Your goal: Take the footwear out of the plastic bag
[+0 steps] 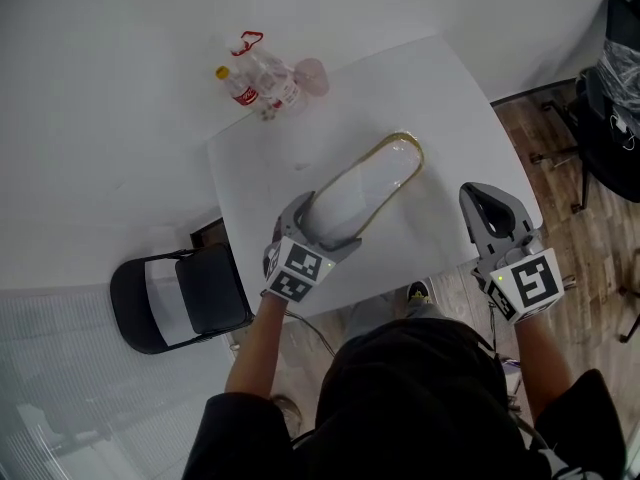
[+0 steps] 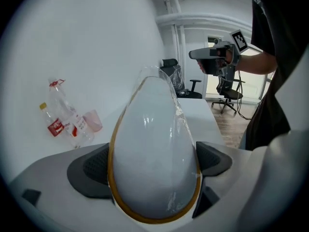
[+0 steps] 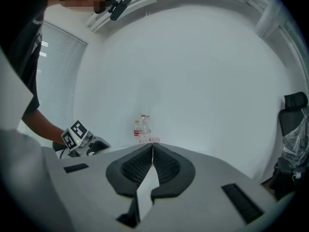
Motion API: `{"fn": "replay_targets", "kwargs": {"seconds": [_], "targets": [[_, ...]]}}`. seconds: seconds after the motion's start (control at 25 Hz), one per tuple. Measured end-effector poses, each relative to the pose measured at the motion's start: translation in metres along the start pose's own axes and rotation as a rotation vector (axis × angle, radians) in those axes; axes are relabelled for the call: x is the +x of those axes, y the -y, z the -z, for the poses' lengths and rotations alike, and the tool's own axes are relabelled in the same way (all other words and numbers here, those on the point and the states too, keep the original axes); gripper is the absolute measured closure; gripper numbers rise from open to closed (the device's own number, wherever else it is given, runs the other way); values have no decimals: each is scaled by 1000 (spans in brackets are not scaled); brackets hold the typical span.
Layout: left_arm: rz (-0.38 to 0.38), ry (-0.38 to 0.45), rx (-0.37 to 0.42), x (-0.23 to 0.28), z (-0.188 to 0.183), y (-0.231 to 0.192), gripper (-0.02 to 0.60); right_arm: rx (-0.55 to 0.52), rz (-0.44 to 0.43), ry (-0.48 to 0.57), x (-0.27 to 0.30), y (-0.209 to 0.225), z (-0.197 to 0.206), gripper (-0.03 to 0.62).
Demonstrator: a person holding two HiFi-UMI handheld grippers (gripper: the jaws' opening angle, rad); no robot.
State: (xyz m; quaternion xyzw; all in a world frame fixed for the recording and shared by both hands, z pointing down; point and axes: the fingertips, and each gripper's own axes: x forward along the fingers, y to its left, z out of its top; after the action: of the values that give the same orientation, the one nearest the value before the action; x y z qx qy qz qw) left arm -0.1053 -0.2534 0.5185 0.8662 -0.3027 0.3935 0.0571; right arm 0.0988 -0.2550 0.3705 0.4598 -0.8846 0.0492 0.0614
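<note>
A white flat shoe with a tan rim (image 1: 368,190) lies lengthways over the white table (image 1: 450,98), wrapped in a clear plastic bag (image 2: 179,111). My left gripper (image 1: 322,224) is shut on the shoe's near end. In the left gripper view the shoe (image 2: 152,149) fills the gap between both dark pads (image 2: 89,170). My right gripper (image 1: 488,202) hangs off the table's right edge, shut with nothing in it. Its pads (image 3: 166,166) meet in the right gripper view. It is apart from the shoe.
Clear plastic bottles (image 1: 262,80) and a pink cup (image 1: 312,76) stand at the table's far left corner. A black folding chair (image 1: 185,298) sits left of the table. An office chair with plastic wrap (image 1: 615,98) stands at the right over wooden floor.
</note>
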Motion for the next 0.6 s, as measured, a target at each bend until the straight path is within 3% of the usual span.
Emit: {"fn": "replay_targets", "kwargs": {"seconds": [0.28,0.6], "targets": [[-102,130,53,-57,-31,-11,14,-106,-108,15,-13,6,-55,576],[-194,235,98,-93,-44,-3,14,10,-256,52,-27,0,-98,574]]}}
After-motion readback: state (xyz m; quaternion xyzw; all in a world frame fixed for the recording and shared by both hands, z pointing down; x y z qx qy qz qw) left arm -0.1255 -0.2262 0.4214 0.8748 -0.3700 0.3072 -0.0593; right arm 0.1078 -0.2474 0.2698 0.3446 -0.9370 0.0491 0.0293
